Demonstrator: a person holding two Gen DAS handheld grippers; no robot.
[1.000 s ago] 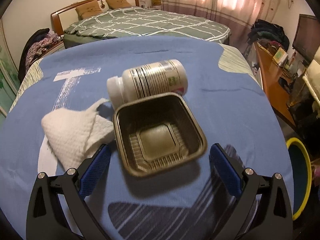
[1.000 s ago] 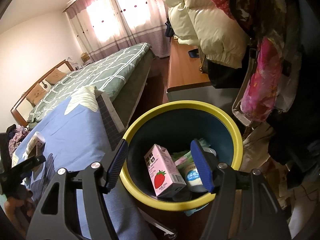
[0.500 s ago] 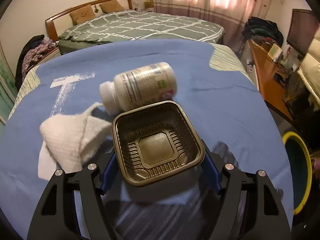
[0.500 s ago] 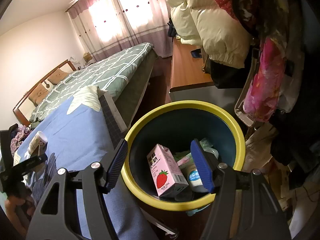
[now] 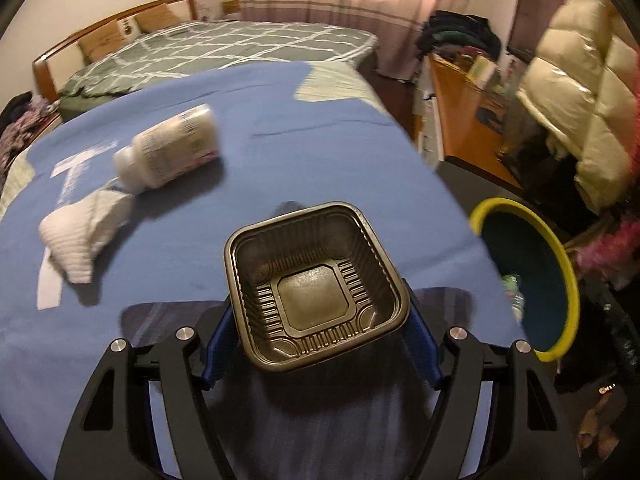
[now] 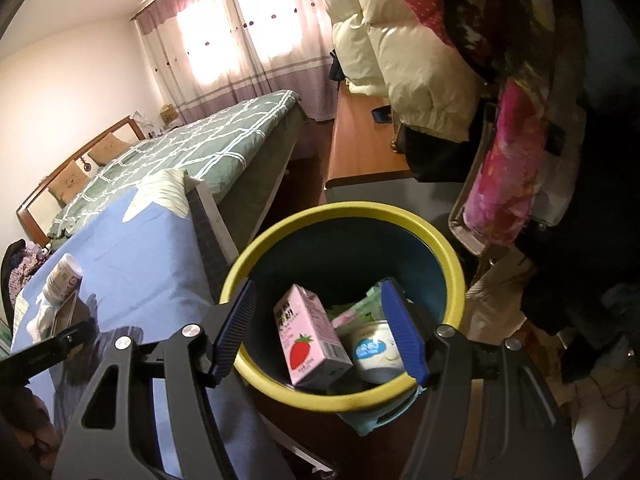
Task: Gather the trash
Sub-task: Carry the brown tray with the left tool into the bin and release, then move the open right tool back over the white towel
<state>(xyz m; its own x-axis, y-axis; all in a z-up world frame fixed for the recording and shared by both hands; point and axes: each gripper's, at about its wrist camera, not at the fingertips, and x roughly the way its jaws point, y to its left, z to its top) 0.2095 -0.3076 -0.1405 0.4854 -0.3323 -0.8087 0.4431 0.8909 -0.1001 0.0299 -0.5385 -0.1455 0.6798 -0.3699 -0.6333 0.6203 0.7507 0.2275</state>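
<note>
Left wrist view: my left gripper (image 5: 320, 344) clamps the empty brown plastic tray (image 5: 316, 286) between its blue pads, lifted off the blue bedsheet (image 5: 320, 128), with a white pill bottle (image 5: 170, 148) and a crumpled tissue (image 5: 84, 236) lying far left and the yellow-rimmed trash bin (image 5: 560, 264) at right. Right wrist view: my right gripper (image 6: 320, 332) hangs with jaws apart and nothing between them over that bin, where a pink strawberry milk carton (image 6: 308, 336) and a white cup (image 6: 374, 350) lie.
</note>
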